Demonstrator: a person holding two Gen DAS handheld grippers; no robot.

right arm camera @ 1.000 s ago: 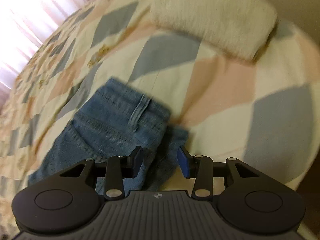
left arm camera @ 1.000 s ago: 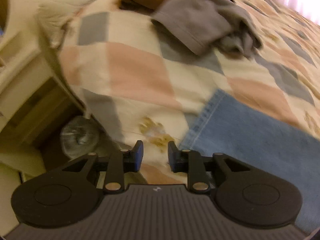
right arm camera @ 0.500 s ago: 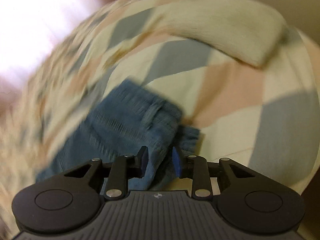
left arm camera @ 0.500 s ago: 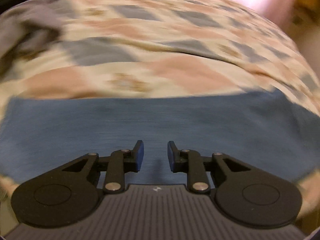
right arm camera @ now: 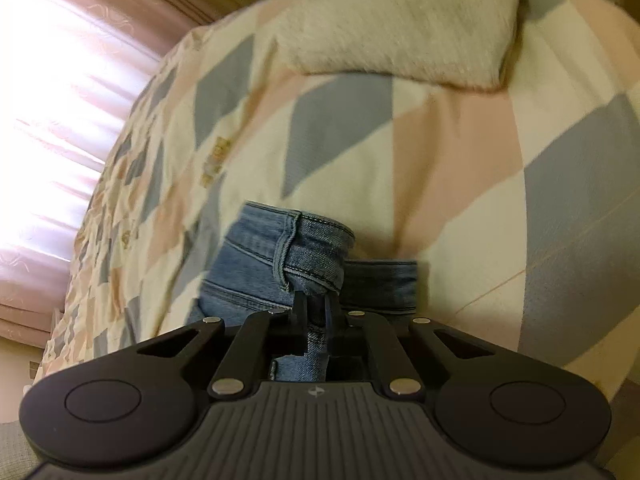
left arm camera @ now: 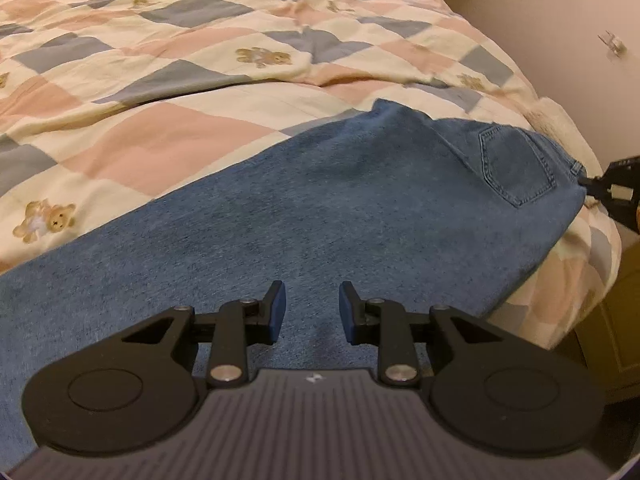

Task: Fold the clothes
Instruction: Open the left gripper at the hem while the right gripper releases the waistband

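Left gripper (left arm camera: 312,308): black plastic linkage, blue pads; jaws part-way open with a clear gap and nothing between them. They widened slightly just now. It points down over the leg part of the jeans.
Right gripper (right arm camera: 316,312): same build; jaws have just closed and are pinched tight on the waistband, denim bunched between the pads. In the left view it shows at the far right edge, at the waist end.
Jeans (left arm camera: 320,208): mid-blue denim, faintly mottled weave, lying flat and long across the near side of the bed; waist end near the bed's right corner.
Back pocket (left arm camera: 516,168): five-sided patch, double stitching, facing up.
Waistband (right arm camera: 316,248): thick folded hem with pale stitching and a belt loop, lifted into a ridge at the grip.
Quilt (left arm camera: 180,80): soft cotton, diamond patches in cream, pink and grey-blue, small teddy-bear prints, gentle creases.
Pillow (right arm camera: 400,20): off-white, fuzzy pile, plump oblong, beyond the jeans on the quilt.
Curtain (right arm camera: 60,100): pinkish, sheer, backlit, farthest.
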